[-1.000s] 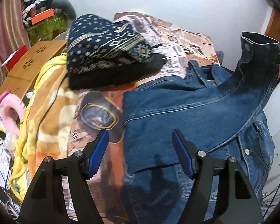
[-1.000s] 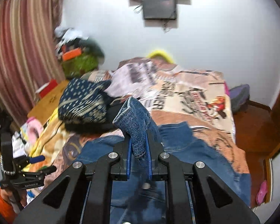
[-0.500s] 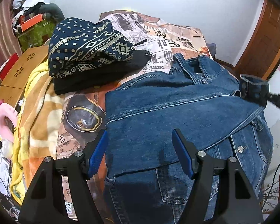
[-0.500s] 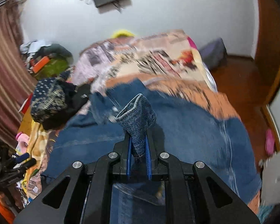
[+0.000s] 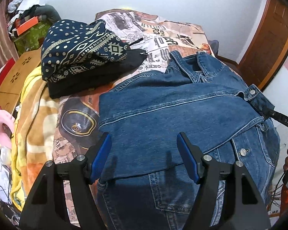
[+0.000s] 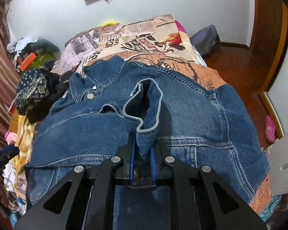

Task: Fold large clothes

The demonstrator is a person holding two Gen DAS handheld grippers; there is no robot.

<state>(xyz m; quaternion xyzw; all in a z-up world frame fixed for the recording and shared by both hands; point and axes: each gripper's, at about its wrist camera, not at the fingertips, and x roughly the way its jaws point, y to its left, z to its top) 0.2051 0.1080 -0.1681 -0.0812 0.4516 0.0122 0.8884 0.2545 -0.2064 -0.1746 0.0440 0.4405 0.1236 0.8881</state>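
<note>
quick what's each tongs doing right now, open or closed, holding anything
Left tongs: open, empty, above the denim jacket.
Right tongs: closed on the jacket's sleeve cuff.

Bedsheet (image 6: 159, 44): newspaper-style print, lettering mostly upside down or too small to read; "POK" legible in right wrist view. Right gripper (image 5: 284, 120) body: white letters "DAS", rest cut off. No other readable text.
</note>
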